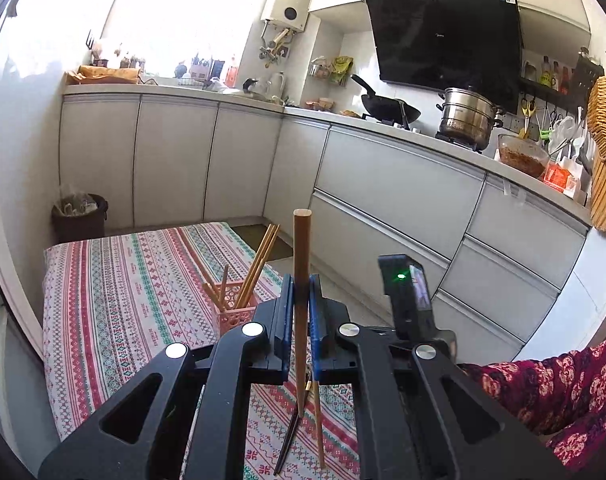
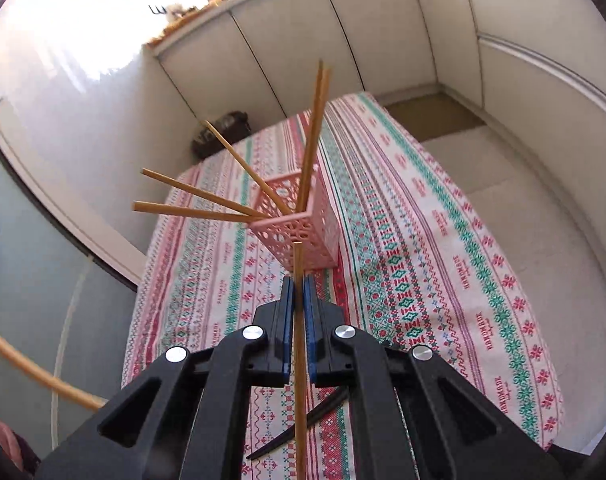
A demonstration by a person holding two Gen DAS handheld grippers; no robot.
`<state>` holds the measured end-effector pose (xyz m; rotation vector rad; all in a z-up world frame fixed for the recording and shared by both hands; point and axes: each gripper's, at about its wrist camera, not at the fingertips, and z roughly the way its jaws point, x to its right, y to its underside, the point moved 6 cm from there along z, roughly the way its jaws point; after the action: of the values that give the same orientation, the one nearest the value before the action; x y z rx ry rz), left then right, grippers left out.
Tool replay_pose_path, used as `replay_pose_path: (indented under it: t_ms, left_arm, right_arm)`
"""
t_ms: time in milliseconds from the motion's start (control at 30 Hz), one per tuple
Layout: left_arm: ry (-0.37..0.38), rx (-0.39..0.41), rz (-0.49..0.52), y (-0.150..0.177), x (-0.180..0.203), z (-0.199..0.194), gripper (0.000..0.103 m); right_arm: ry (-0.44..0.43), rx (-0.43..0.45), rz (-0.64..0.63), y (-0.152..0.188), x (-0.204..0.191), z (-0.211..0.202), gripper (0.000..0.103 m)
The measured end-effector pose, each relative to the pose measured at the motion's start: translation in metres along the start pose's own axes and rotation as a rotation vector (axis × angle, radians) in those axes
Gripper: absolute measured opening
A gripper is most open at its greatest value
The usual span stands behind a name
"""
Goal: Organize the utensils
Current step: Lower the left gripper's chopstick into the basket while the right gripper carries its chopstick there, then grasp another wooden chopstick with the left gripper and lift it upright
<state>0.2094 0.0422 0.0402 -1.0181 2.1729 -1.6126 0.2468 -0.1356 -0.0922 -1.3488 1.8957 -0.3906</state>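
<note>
Two chopsticks upright: brown (image 1: 302, 280) left, thin (image 2: 299, 320) right (both clamped)

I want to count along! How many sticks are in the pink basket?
5 sticks in the basket: three fan out to the left, two stand together, pointing up. Shorter ones may hide inside.

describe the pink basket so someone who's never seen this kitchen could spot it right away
Find the table with the red, green and white patterned cloth in front of the grey cabinets. On it stands a small pink basket with lattice-cut sides. It is the only upright container on the cloth, and wooden chopsticks fan out of its open top.
</note>
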Motion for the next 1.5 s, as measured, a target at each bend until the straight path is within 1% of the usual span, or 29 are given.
replay_pose_path:
  t_ms: [100, 233, 367, 500, 567, 633, 700, 833, 900, 967, 1067, 1200, 1267, 1300, 1400, 1500]
  left_arm:
    - [-0.016, 0.022, 0.005, -0.003, 0.011, 0.007, 0.007]
    - [-0.038, 0.041, -0.006, -0.008, 0.019, 0.016, 0.007]
    - [-0.076, 0.062, -0.039, -0.017, 0.018, 0.029, 0.007]
    - [-0.131, 0.089, -0.073, -0.034, 0.009, 0.044, 0.007]
    - [-0.182, 0.105, -0.089, -0.045, 0.001, 0.053, 0.007]
    - [-0.205, 0.120, -0.110, -0.055, -0.006, 0.063, 0.007]
    - [-0.245, 0.143, -0.117, -0.065, -0.013, 0.074, 0.007]
    - [-0.326, 0.178, -0.107, -0.080, -0.025, 0.096, 0.007]
    - [-0.351, 0.179, -0.116, -0.084, -0.034, 0.109, 0.007]
    - [-0.397, 0.185, -0.103, -0.086, -0.043, 0.122, 0.007]
    - [-0.452, 0.181, -0.069, -0.081, -0.053, 0.141, 0.007]
    - [-0.494, 0.170, -0.034, -0.066, -0.065, 0.162, 0.007]
    - [-0.489, 0.159, -0.027, -0.063, -0.066, 0.163, 0.007]
    - [-0.478, 0.166, -0.029, -0.065, -0.065, 0.159, 0.007]
    - [-0.439, 0.219, -0.024, -0.079, -0.053, 0.136, 0.007]
    - [-0.398, 0.284, -0.035, -0.095, -0.041, 0.102, 0.007]
  right_arm:
    - [-0.020, 0.081, -0.054, -0.008, -0.011, -0.033, 0.005]
    - [-0.040, 0.141, -0.076, -0.019, -0.009, -0.072, 0.005]
    - [-0.051, 0.197, -0.082, -0.037, -0.009, -0.102, 0.005]
    - [-0.061, 0.272, -0.089, -0.069, -0.012, -0.125, 0.005]
    - [-0.065, 0.312, -0.085, -0.086, -0.012, -0.135, 0.005]
    - [-0.069, 0.350, -0.080, -0.104, -0.013, -0.142, 0.005]
    - [-0.074, 0.384, -0.074, -0.121, -0.013, -0.147, 0.005]
    - [-0.084, 0.428, -0.039, -0.144, -0.004, -0.142, 0.005]
    - [-0.097, 0.434, -0.011, -0.151, 0.001, -0.138, 0.005]
    - [-0.108, 0.431, 0.011, -0.157, 0.007, -0.127, 0.005]
    - [-0.107, 0.426, 0.020, -0.160, 0.013, -0.108, 0.005]
    - [-0.105, 0.423, 0.032, -0.161, 0.019, -0.086, 0.006]
    - [-0.111, 0.409, 0.049, -0.160, 0.023, -0.075, 0.006]
    - [-0.114, 0.403, 0.052, -0.160, 0.023, -0.072, 0.006]
    - [-0.123, 0.406, 0.051, -0.159, 0.023, -0.069, 0.006]
    - [-0.141, 0.416, 0.052, -0.161, 0.021, -0.074, 0.006]
